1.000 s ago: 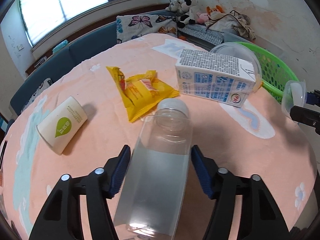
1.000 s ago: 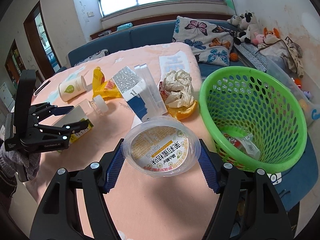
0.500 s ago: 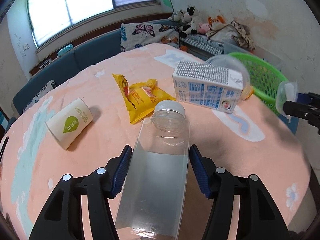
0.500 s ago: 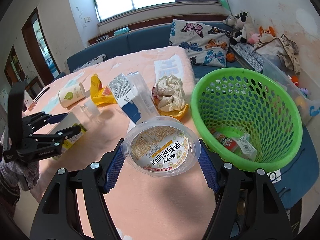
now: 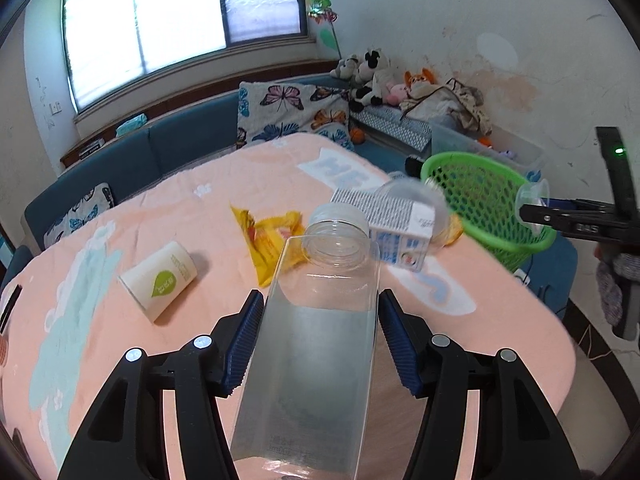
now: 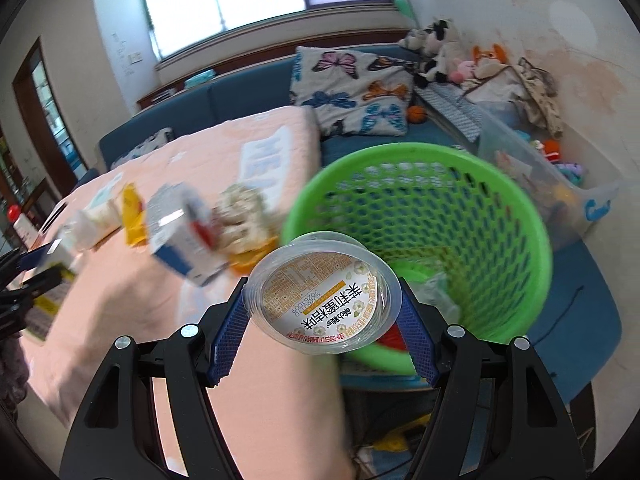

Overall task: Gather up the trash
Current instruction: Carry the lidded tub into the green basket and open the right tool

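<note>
risk: right gripper (image 6: 322, 316) jaws clamp a clear cup (image 6: 324, 296) only by its rim, near the basket (image 6: 520, 216) edge; early release drops it outside; left gripper (image 5: 320, 344) jaws squeeze a slick clear bottle (image 5: 316, 344), held above the tabletop (image 5: 120, 208); may slip.

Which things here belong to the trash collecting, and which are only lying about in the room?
Belong to the job:
- clear bottle in left hand-held gripper
- plastic cup in right hand-held gripper
- green basket
- milk carton
- yellow wrapper
- paper cup

Just lying about:
- butterfly cushion
- stuffed toys
</note>
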### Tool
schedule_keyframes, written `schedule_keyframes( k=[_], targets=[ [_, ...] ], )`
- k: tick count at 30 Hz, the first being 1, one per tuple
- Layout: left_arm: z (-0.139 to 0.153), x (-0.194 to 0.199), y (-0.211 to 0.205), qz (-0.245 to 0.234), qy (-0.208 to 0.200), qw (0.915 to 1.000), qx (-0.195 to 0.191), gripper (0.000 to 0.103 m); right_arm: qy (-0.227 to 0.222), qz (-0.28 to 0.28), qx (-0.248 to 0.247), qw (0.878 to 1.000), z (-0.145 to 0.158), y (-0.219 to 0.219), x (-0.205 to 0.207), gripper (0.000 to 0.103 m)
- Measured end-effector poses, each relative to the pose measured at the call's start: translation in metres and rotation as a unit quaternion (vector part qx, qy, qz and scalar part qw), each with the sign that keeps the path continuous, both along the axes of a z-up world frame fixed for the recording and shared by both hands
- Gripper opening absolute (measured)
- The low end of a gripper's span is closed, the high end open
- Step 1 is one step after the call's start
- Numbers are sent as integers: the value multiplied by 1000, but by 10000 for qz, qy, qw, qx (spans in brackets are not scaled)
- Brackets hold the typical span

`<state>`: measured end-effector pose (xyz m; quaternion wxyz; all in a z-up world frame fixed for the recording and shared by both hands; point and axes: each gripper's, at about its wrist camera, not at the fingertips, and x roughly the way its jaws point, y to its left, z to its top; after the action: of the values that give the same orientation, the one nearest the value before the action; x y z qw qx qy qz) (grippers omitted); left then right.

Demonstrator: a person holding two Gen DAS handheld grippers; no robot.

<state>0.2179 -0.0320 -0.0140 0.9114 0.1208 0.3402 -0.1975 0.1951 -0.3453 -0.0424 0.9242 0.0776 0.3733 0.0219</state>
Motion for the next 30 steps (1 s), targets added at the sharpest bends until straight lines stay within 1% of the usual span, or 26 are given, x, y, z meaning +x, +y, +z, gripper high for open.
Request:
schedule_keyframes(
  k=[8, 16, 23, 30],
  targets=[
    [17, 3, -23, -231, -100, 9996, -100, 57, 149, -425, -62, 9990, -9, -48, 21, 71],
    [26, 14, -58, -466, -122, 9988, -78, 57, 245, -623, 17, 9978, -22, -76, 35, 72],
    [31, 27, -98, -678, -122, 9976, -53, 57, 170, -658, 65, 9977, -24, -87, 28, 74],
    [33, 38, -147, -967, -88, 9953, -20, 57, 6, -713, 173, 9973, -16, -103, 8, 74]
  ],
)
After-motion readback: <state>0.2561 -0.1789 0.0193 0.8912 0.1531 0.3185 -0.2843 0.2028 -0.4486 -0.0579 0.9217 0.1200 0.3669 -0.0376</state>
